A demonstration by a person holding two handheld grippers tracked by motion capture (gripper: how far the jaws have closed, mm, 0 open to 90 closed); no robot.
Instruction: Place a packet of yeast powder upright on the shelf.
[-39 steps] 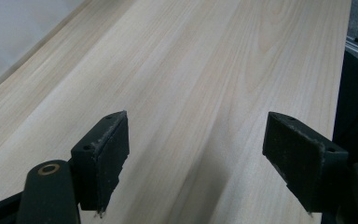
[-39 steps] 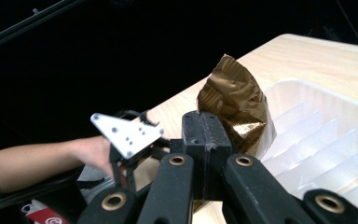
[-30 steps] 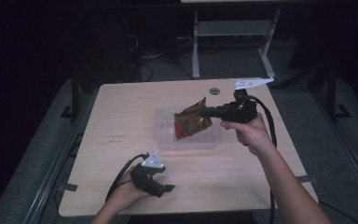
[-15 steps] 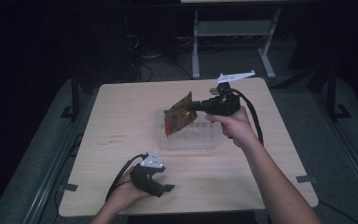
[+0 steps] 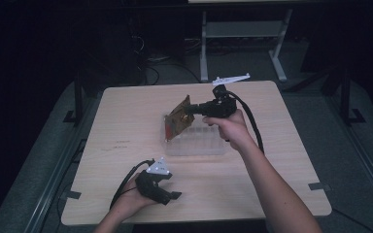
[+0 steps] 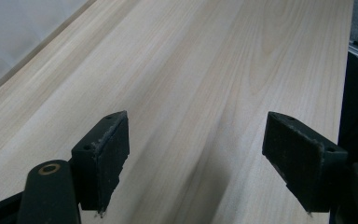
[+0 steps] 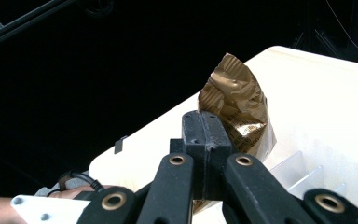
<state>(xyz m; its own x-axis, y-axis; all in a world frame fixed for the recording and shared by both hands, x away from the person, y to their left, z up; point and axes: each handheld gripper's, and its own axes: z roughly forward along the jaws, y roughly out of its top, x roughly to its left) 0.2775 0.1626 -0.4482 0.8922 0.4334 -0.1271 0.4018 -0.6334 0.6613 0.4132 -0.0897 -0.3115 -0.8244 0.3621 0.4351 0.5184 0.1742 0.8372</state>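
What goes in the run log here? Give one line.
right gripper: shut on gold packet | above clear divided tray | left gripper: open, low over table

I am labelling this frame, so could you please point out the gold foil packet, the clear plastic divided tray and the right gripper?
gold foil packet (image 7: pixel 235 109): right gripper view, crinkled upper face.
clear plastic divided tray (image 5: pixel 199 145): high view, near compartments.
right gripper (image 7: pixel 206 128): right gripper view, closed jaw tips pinching the packet.
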